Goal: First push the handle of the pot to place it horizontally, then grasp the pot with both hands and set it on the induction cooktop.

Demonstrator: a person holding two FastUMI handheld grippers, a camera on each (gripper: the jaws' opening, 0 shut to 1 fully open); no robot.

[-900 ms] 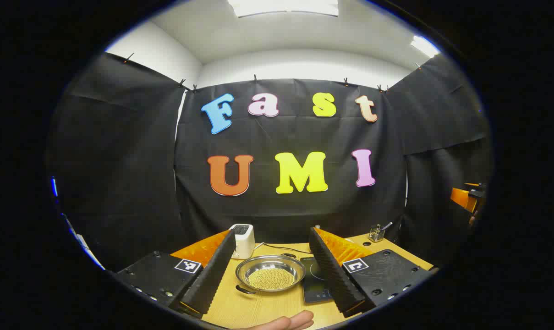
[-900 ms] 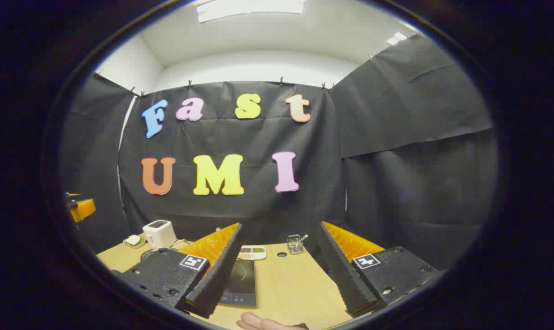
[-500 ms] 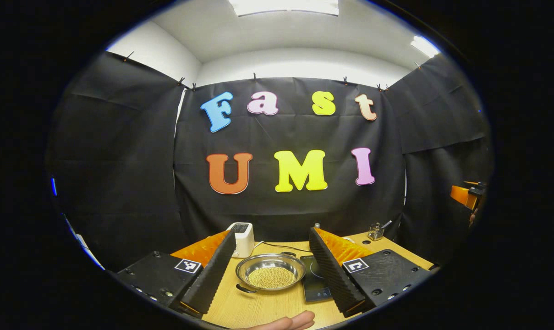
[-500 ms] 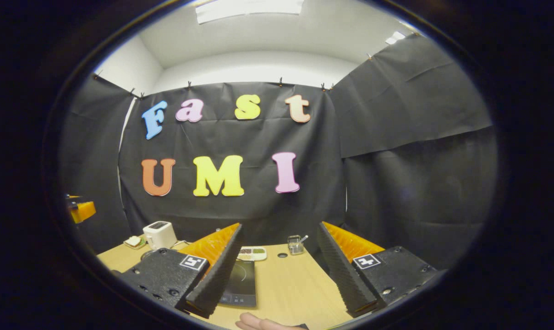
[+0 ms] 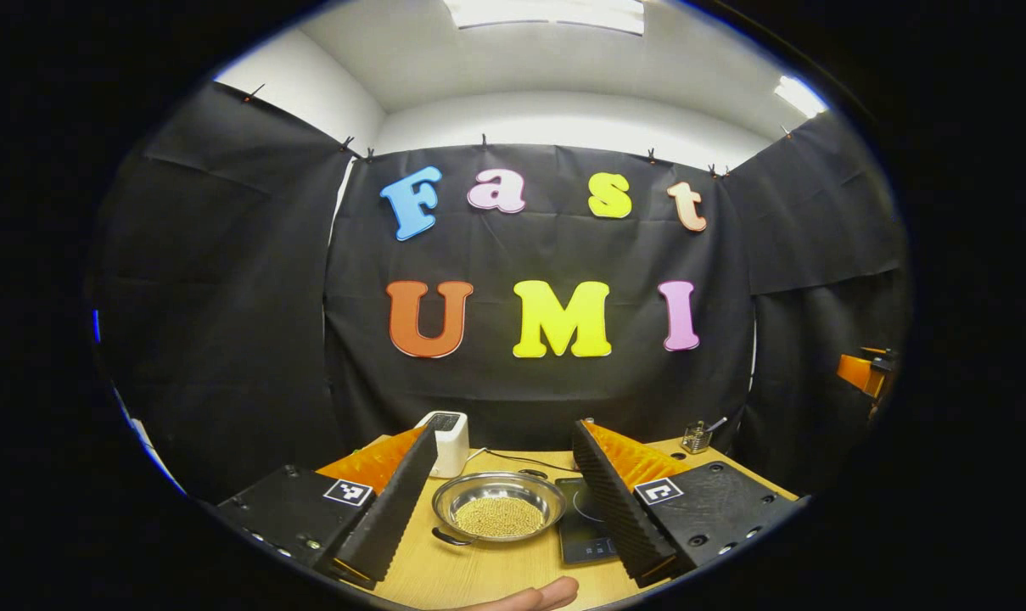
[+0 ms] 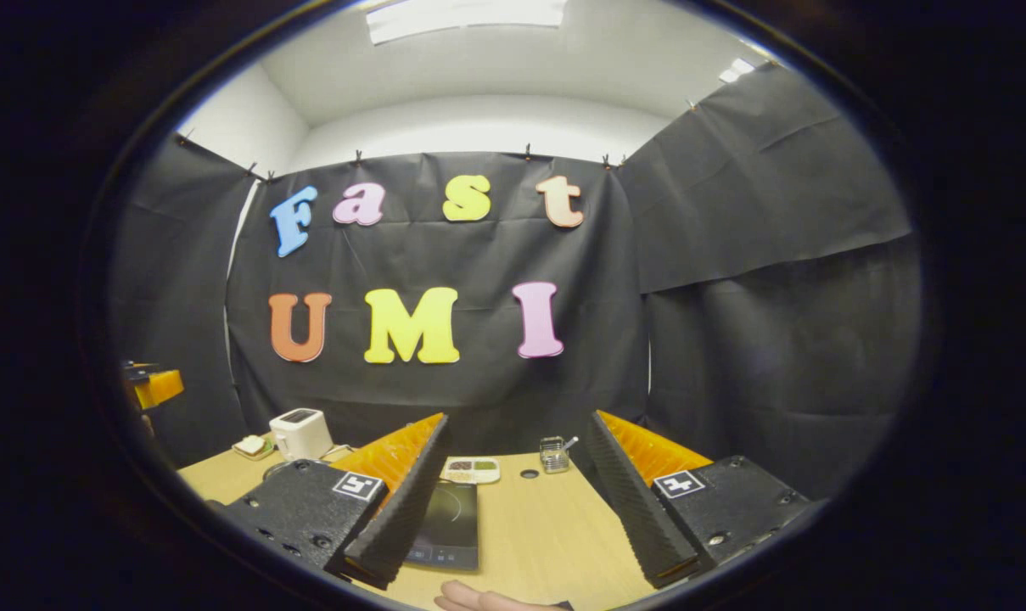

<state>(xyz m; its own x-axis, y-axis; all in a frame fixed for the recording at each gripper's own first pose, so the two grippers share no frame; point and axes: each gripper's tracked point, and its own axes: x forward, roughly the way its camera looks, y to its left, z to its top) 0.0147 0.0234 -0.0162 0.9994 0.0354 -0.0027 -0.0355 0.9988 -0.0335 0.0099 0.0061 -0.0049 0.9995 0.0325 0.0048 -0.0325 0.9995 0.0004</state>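
Observation:
A shallow steel pot holding small yellow beans sits on the wooden table, its dark handle at the front left rim. A black induction cooktop lies just right of it, partly behind my right-hand finger. My left gripper hovers open before the pot, apart from it. In the right gripper view the cooktop lies flat between the fingers, and the pot's rim peeks over the left finger's base. My right gripper is open and holds nothing.
A white toaster stands behind the pot with a cable trailing right. A small glass jar, a divided dish and a plate with a sandwich line the back. A person's fingertips rest at the table's front edge.
Both views have drifted slightly; the left gripper's view shifted a little, so the pot sits a bit more to the left. Nothing on the table has moved.

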